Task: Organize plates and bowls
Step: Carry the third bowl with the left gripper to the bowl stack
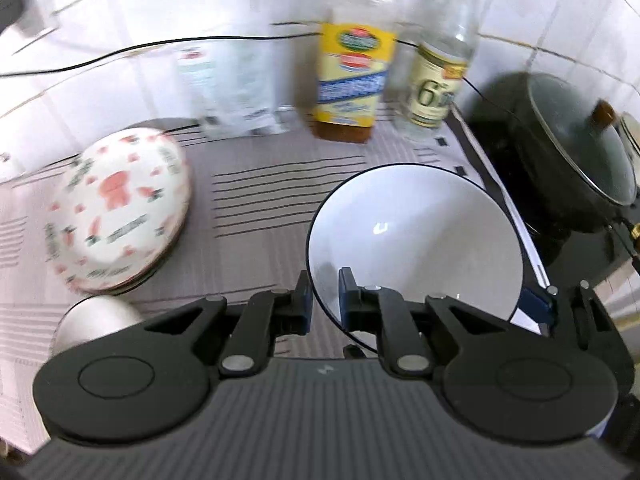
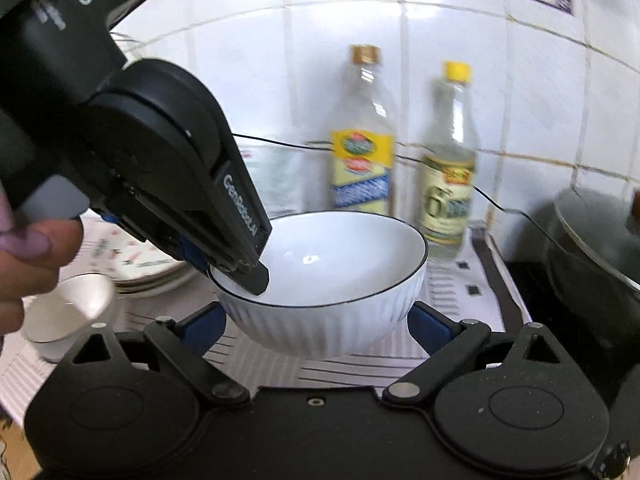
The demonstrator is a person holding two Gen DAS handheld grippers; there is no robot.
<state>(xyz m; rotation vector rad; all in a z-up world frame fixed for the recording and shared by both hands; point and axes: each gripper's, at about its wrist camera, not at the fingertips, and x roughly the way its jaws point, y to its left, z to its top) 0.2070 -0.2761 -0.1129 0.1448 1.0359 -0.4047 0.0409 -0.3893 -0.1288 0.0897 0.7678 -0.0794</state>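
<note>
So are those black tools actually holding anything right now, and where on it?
Yes, the white bowl. The left tool pinches its rim; the right tool cradles its lower sides, contact unclear.

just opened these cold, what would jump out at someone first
The white bowl with a thin dark rim sits mid-frame, the left gripper pinching its rim and the right gripper's jaws cupping its ribbed sides. Left of it lies an overturned floral bowl on stacked plates; two bottles stand against the tiled wall behind.

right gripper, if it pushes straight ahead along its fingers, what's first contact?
Most likely the white bowl, already sitting between the right gripper's blue pads and clamped at its rim by the left gripper. Whether the pads already touch it is unclear.
</note>
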